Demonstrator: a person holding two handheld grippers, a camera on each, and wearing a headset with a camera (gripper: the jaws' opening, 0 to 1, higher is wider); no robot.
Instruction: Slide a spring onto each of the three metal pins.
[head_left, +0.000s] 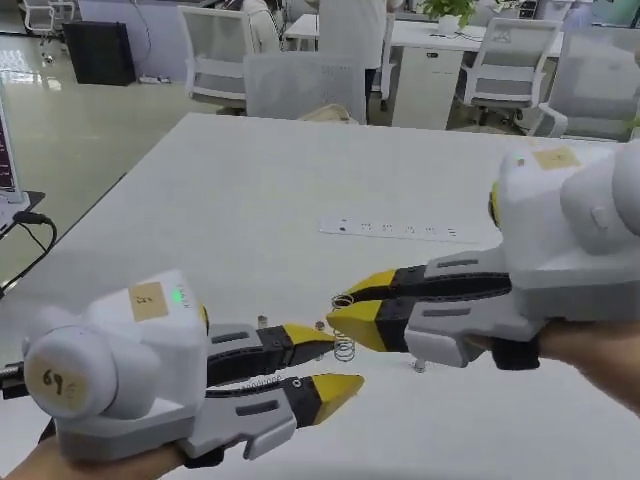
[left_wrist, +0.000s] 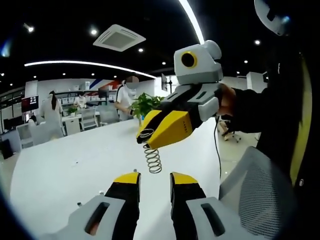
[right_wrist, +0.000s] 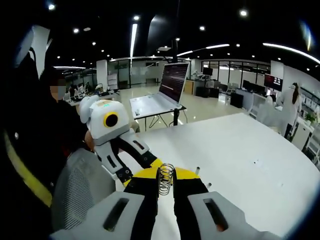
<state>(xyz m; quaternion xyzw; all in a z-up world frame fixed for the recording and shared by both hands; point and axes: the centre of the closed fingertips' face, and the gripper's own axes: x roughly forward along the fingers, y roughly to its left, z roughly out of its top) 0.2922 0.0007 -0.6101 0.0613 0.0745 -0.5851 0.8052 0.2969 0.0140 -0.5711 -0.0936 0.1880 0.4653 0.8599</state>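
Right gripper (head_left: 338, 306) pinches spring (head_left: 345, 347) by its top, lower end free for threading; left gripper (head_left: 340, 362), beside spring, has jaws part-open, empty.

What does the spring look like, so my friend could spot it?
Find the big white table. Above its near part, the yellow-tipped right gripper pinches the spring. It is a small silvery wire coil hanging down, unlike the straight pin nearby.

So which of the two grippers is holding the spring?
The right gripper: the spring hangs pinched between its yellow jaw tips. The left gripper has its jaws apart with nothing between them.
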